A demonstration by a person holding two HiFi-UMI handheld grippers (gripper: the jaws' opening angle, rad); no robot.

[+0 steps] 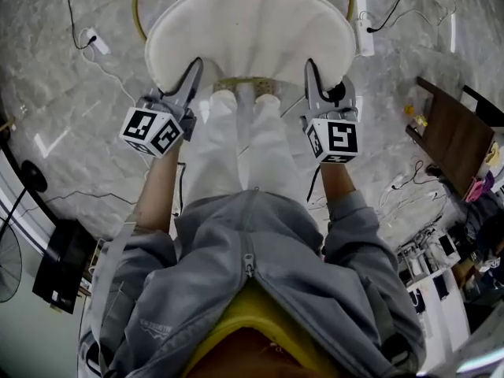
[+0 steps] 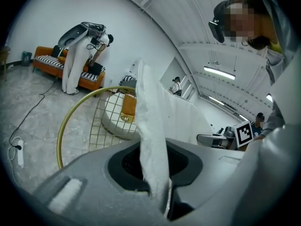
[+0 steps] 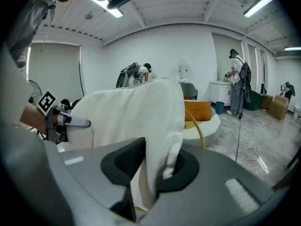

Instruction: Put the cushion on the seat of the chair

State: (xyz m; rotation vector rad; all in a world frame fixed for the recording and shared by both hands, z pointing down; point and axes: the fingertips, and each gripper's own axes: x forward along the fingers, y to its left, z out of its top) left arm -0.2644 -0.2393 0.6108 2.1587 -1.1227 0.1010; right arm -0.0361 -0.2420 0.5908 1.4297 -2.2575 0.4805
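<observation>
A round white cushion (image 1: 252, 30) hangs flat over the gold wire chair (image 1: 139, 10), covering most of its seat. At the cushion's near left edge my left gripper (image 1: 194, 68) is shut on the rim. My right gripper (image 1: 313, 69) is shut on the near right edge. In the left gripper view the cushion (image 2: 148, 121) rises as a thin white fold out of the left gripper (image 2: 157, 175), with the chair's gold rim (image 2: 63, 126) behind it. In the right gripper view the cushion (image 3: 127, 112) bulges up from the right gripper (image 3: 151, 173).
A power strip (image 1: 96, 42) and cables lie on the marble floor left of the chair, another strip (image 1: 365, 36) on the right. A dark wooden table (image 1: 457, 136) stands at right. An orange sofa (image 2: 61, 65) and people are in the background.
</observation>
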